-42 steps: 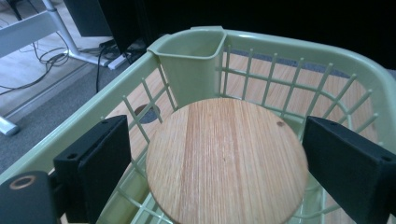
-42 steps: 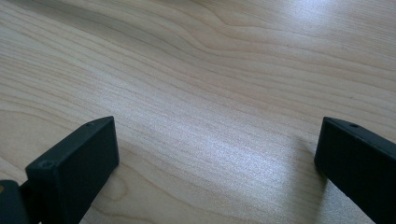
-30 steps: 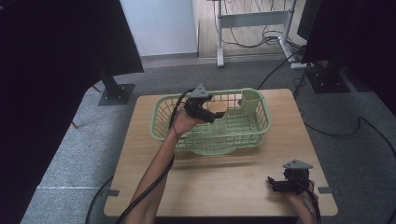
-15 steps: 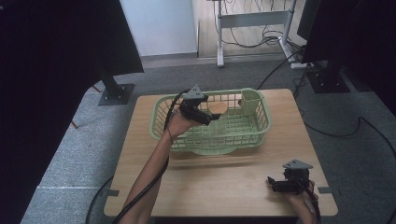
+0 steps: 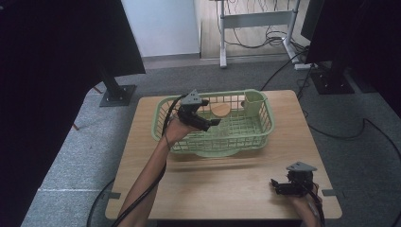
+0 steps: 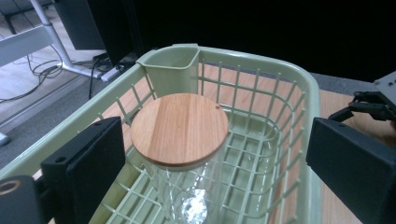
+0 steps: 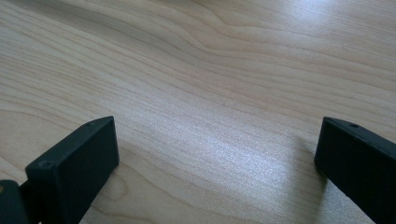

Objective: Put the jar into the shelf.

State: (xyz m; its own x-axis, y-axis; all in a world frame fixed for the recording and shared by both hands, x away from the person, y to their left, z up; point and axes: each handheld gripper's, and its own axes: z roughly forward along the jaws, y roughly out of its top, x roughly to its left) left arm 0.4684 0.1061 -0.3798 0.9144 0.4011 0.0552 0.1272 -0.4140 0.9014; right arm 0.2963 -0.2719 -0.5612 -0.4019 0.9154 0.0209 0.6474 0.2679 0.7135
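Observation:
A clear glass jar with a round wooden lid (image 6: 180,129) stands upright inside the green plastic basket (image 6: 261,58); from above, the lid (image 5: 220,109) sits near the basket's (image 5: 222,144) back wall. My left gripper (image 5: 210,124) hovers over the basket's left part, pointing at the jar. Its jaws have just been opening, and the left gripper (image 6: 217,149) is now open: the jar stands between and ahead of the pads, untouched. My right gripper (image 5: 274,185) rests low on the table's near right corner. It is open (image 7: 217,154) over bare wood.
A small green cup compartment (image 6: 170,70) hangs in the basket's far right corner. The wooden table (image 5: 227,184) has bare room in front of the basket. Black stands and cables lie on the grey floor around it.
My left gripper has drawn back a little to the left, away from the jar. The right gripper has stayed put.

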